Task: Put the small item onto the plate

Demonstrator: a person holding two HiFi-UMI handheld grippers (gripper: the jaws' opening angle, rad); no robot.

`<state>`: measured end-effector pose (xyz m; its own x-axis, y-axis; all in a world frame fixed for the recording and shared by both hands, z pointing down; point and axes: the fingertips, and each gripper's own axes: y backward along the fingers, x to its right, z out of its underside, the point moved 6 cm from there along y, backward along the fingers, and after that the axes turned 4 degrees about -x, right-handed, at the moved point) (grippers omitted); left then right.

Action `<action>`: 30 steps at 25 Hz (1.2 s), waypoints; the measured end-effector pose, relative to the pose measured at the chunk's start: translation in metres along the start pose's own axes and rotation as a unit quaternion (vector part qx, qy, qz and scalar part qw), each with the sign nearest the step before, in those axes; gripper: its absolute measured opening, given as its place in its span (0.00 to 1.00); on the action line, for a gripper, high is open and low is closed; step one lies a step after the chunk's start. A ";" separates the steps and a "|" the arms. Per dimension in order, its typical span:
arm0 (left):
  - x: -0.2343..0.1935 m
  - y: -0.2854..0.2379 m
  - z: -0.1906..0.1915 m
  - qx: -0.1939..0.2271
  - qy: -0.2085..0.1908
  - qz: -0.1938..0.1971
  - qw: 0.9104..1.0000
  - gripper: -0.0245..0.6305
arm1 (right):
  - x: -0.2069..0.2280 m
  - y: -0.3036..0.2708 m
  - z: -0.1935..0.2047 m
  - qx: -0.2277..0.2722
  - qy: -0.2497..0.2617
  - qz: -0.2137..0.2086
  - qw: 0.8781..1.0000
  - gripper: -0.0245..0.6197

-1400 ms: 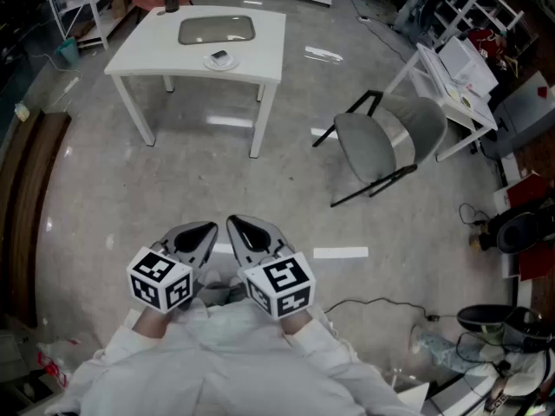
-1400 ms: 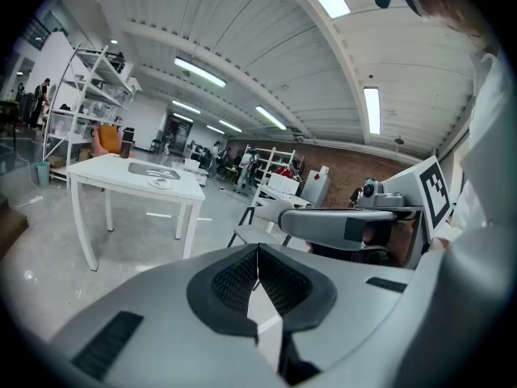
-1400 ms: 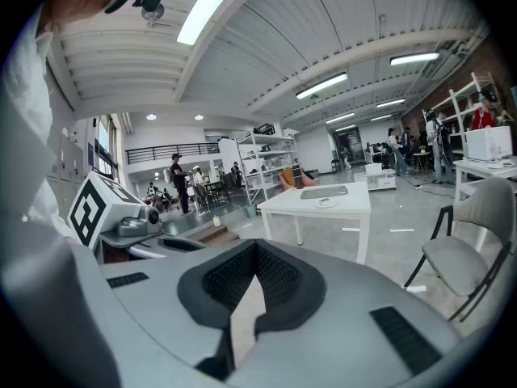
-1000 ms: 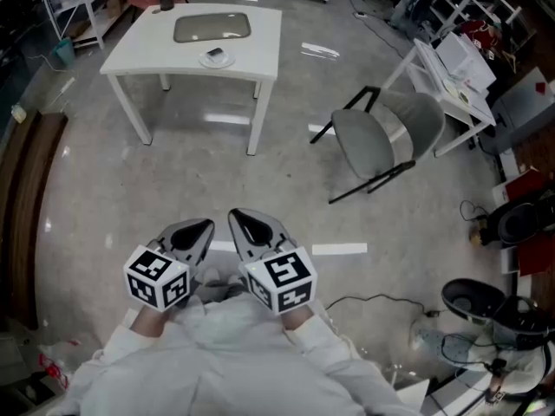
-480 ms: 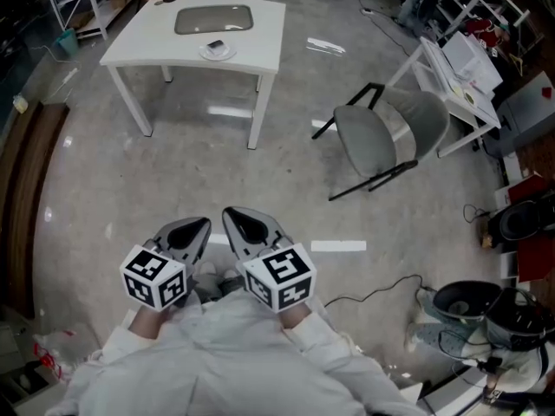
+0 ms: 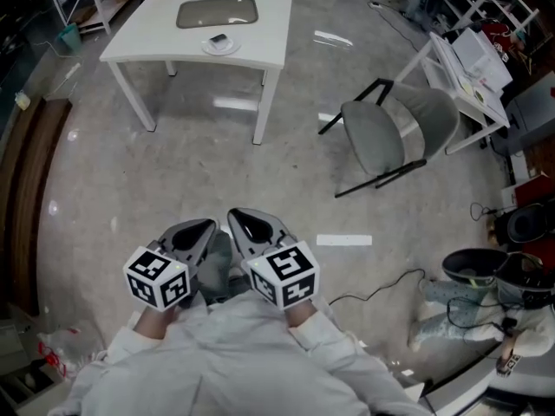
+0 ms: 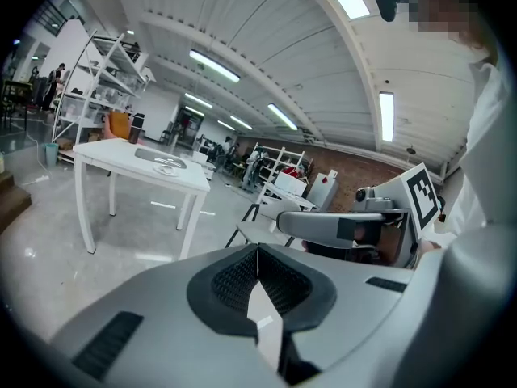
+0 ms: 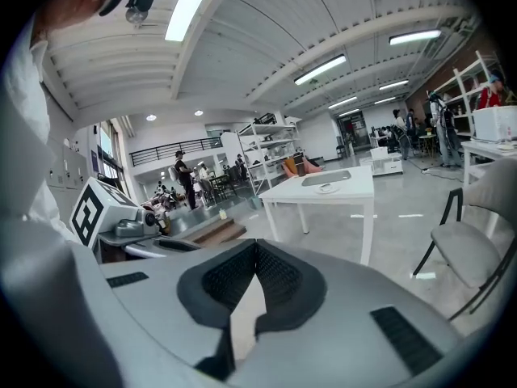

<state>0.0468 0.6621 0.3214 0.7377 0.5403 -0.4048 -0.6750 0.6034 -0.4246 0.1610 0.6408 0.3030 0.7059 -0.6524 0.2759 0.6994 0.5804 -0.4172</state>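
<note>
Both tools sit low, close to the body: left gripper (image 6: 209,226) and right gripper (image 6: 234,216) pinched tight, nothing between them. Well away on the white table (image 6: 260,50), the plate (image 6: 209,49) carries the small item (image 6: 219,39), dark and too tiny to identify.

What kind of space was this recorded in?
Probably a lab or workshop hall, not a home: open metal shelving racks, a bare white table standing alone on a polished floor, a grey chair, and long ceiling strip lights.
</note>
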 end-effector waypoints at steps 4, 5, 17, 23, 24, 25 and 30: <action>-0.028 -0.016 -0.018 0.003 -0.001 0.004 1.000 0.05 | 0.015 -0.025 -0.011 0.006 -0.008 0.014 1.000 0.06; -0.036 -0.020 -0.024 0.002 -0.005 0.006 1.000 0.05 | 0.019 -0.033 -0.015 0.008 -0.008 0.018 1.000 0.06; -0.151 -0.067 -0.133 0.001 -0.049 0.023 0.999 0.05 | 0.074 -0.146 -0.106 0.033 -0.005 0.057 0.998 0.06; -0.195 -0.083 -0.171 -0.001 -0.060 0.037 0.997 0.05 | 0.093 -0.191 -0.139 0.044 -0.013 0.071 0.996 0.06; -0.202 -0.085 -0.174 -0.001 -0.061 0.039 0.997 0.05 | 0.095 -0.197 -0.143 0.046 -0.013 0.074 0.996 0.06; -0.208 -0.087 -0.177 -0.002 -0.061 0.040 0.997 0.05 | 0.097 -0.203 -0.145 0.047 -0.014 0.076 0.996 0.06; -0.229 -0.099 -0.184 -0.012 -0.082 0.028 0.996 0.05 | 0.108 -0.223 -0.149 0.037 -0.020 0.083 0.996 0.06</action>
<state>-0.0586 0.3705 0.3069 0.6897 0.6625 -0.2921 -0.7143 0.5563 -0.4247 0.0643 0.3686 0.2973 0.8149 -0.5257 0.2441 0.5786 0.7137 -0.3948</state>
